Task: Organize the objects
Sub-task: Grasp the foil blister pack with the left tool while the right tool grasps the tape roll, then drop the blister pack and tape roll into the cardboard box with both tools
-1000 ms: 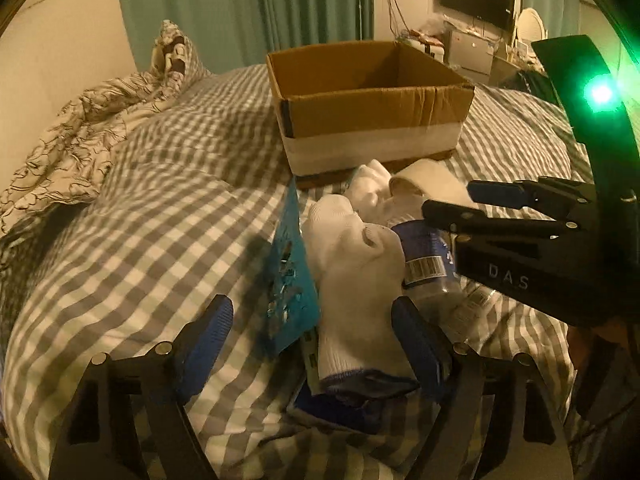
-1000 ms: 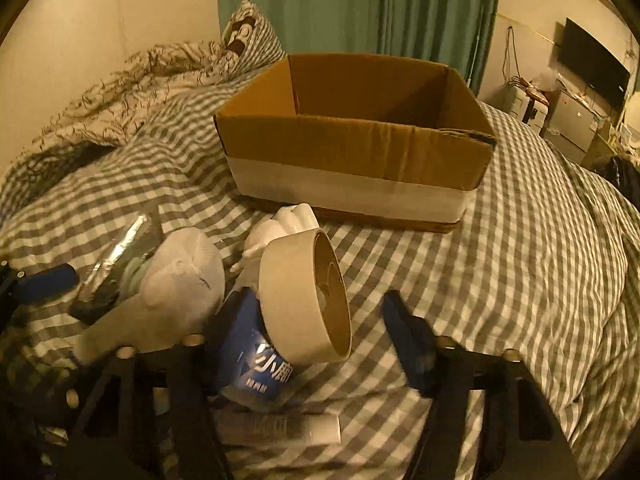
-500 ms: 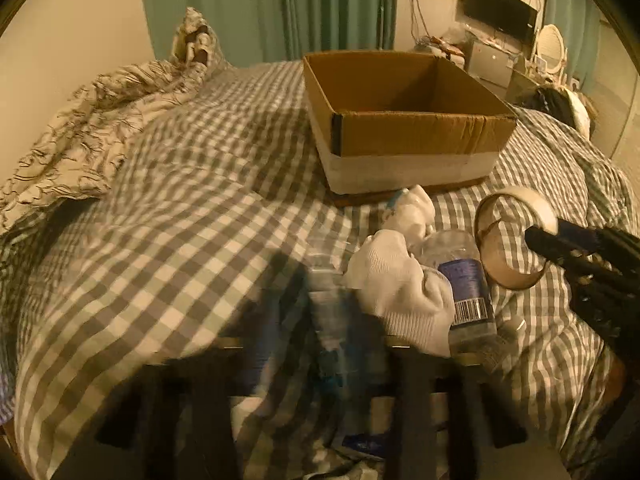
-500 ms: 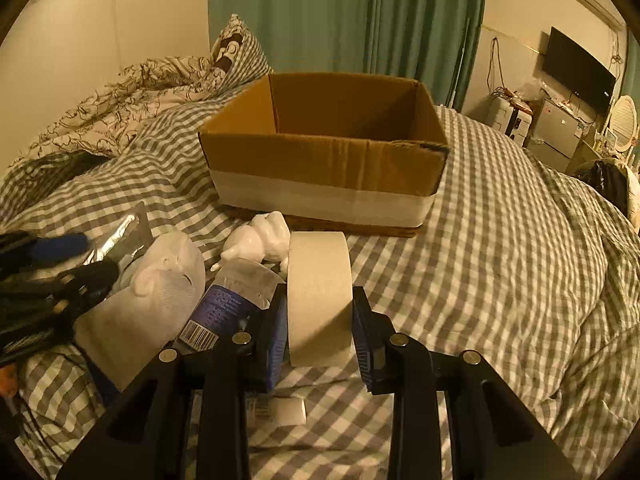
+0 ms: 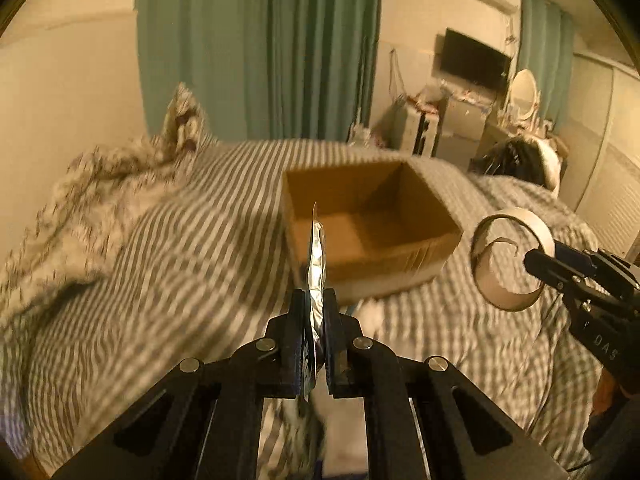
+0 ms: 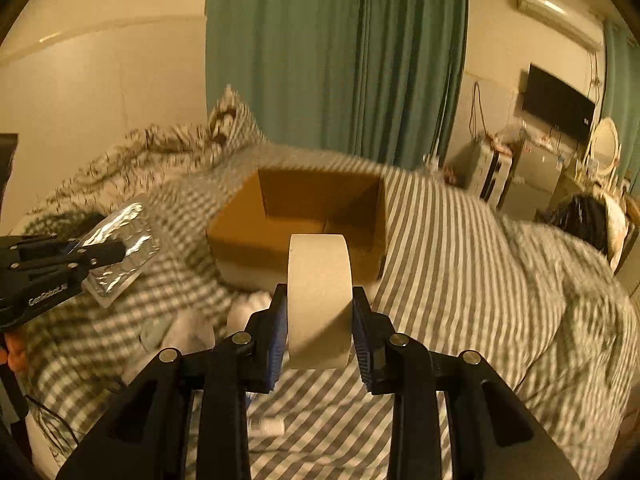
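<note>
On the bed [image 5: 168,264], a grey-and-white checked cover spreads over the whole surface, much of it blurred in both wrist views. A crumpled patterned quilt [image 6: 132,156] is bunched at the far left end, against the wall. Green curtains [image 6: 336,60] hang behind the bed; a dark screen [image 6: 556,104] is mounted on the wall at far right.

Cardboard box [image 5: 372,232]: open top, flaps not seen, interior bare as far as visible, a white band around its lower wall. It sits on the cover near the middle of the bed, beyond both grippers.

Right gripper [image 6: 320,332]: jaws narrow, pads pressed against both flat sides of a tape roll [image 6: 319,300], which stands on edge between them. Roll is held clear of the cover, in line with the near wall of the box. In the left wrist view the same roll [image 5: 512,256] appears at right, beside the box, ring-on.

Left gripper [image 5: 315,332]: jaws fully closed on a thin foil packet [image 5: 316,268], edge-on to its own camera and pointing up and away toward the box. From the right wrist view the packet [image 6: 120,248] shows its flat silvery face, held above the cover, left of the box.

White socks [image 6: 224,320] lie on the cover below the grippers, near the front of the box; blurred. A small white tube [image 6: 268,426] lies nearer still.
</note>
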The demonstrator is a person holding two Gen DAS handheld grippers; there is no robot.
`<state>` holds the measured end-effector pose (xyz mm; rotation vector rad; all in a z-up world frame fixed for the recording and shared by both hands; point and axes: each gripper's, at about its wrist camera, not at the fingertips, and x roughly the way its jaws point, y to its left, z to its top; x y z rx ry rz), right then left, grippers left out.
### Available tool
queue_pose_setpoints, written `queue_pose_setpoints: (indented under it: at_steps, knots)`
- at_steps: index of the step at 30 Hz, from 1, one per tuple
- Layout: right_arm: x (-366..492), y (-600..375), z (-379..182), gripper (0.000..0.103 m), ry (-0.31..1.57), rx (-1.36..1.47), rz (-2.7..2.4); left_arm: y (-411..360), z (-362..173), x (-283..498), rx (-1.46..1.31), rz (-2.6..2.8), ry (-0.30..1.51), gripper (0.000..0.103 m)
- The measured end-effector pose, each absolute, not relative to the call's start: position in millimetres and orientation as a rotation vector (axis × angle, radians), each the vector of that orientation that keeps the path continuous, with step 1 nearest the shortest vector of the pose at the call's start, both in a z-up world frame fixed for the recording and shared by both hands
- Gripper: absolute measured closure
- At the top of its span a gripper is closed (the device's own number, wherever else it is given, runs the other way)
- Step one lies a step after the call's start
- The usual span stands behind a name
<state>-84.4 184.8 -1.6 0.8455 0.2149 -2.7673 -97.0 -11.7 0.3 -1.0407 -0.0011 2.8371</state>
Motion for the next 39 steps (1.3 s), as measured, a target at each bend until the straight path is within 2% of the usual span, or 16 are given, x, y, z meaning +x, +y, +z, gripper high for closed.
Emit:
queue_pose_setpoints:
  at_steps: [9, 19, 20, 21, 22, 24, 25, 31, 33, 34, 39]
  knots:
    - [-161, 190, 35, 0.074, 0.208, 0.769, -2.781, 33, 22, -190, -0.971, 2.81, 0.073, 0.095]
    - [-264, 192, -18, 0.073, 0.155, 0.895, -2.739, 49, -52, -293, -1.158, 2.749, 0.083, 0.092]
    - [-269, 194, -25, 0.067, 0.134, 0.909, -2.736, 47, -59, -297, -1.178, 2.746, 0.086, 0.09]
    - [-271, 195, -31, 0.052, 0.118, 0.92, -2.735, 47, -65, -300, -1.2, 2.743, 0.092, 0.084]
    - [-273, 200, -37, 0.046, 0.104, 0.936, -2.739, 46, -71, -301, -1.22, 2.739, 0.098, 0.078]
    - [-271, 208, -42, 0.043, 0.096, 0.939, -2.755, 44, -79, -300, -1.246, 2.739, 0.101, 0.042]
    - [-269, 211, -43, 0.043, 0.093, 0.941, -2.761, 43, -80, -296, -1.247, 2.749, 0.098, 0.037]
    - [-241, 220, -20, 0.04, 0.097, 0.929, -2.806, 41, -56, -266, -1.215, 2.785, 0.123, 0.034]
    - [-228, 221, -6, 0.039, 0.108, 0.905, -2.816, 38, -42, -247, -1.189, 2.797, 0.146, 0.023]
    - [-219, 220, 3, 0.038, 0.112, 0.884, -2.821, 37, -35, -238, -1.175, 2.806, 0.16, 0.021]
    - [-168, 224, 43, 0.027, 0.174, 0.794, -2.852, 24, -1, -191, -1.134, 2.861, 0.172, 0.02]
